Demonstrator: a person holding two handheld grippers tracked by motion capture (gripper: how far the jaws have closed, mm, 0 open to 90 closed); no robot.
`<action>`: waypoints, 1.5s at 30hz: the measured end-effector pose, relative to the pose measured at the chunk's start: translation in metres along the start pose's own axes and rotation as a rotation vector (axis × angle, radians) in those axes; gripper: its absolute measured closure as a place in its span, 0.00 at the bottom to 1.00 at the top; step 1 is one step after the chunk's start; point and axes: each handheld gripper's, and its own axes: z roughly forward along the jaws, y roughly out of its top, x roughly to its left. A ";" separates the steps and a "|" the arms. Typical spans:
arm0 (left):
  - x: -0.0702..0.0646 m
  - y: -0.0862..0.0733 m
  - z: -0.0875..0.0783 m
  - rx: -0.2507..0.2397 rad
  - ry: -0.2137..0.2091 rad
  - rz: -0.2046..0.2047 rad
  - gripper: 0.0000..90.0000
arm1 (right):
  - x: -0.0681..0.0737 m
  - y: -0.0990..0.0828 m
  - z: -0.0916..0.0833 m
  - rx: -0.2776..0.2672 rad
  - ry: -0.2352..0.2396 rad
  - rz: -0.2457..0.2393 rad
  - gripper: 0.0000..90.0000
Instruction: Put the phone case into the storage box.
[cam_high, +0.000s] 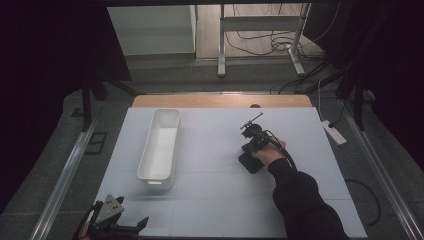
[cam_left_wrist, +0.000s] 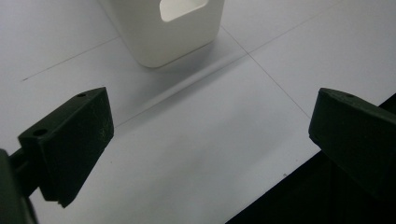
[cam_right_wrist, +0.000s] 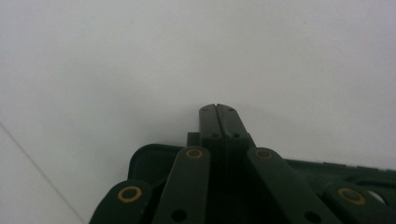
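My right gripper (cam_high: 251, 160) is held by a hand in a dark sleeve right of the table's middle, tips down near the white table top. In the right gripper view its black jaws (cam_right_wrist: 217, 109) are pressed together with nothing between them, close over bare white surface. My left gripper (cam_high: 133, 214), with its grey three-cornered plate, lies low at the table's front left corner. In the left gripper view it (cam_left_wrist: 210, 114) stands wide open and empty, facing the near end of a white bin (cam_left_wrist: 173, 32) with a handle cut-out.
The long white bin (cam_high: 161, 145) lies lengthwise left of centre, and nothing shows inside it. A white mat (cam_high: 210, 200) covers the table; a wooden strip (cam_high: 220, 101) borders its far edge. A power strip (cam_high: 334, 132) and cables lie on the floor at the right.
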 end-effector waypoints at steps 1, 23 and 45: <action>0.000 0.000 0.000 0.000 0.000 0.000 0.01 | 0.000 0.000 0.000 0.000 0.000 0.000 1.00; -0.001 0.000 0.001 0.005 0.002 0.005 0.01 | 0.026 -0.037 -0.019 0.025 0.066 -0.036 1.00; -0.001 0.001 0.001 0.008 0.001 0.003 0.01 | 0.021 -0.072 -0.035 0.035 0.035 -0.047 1.00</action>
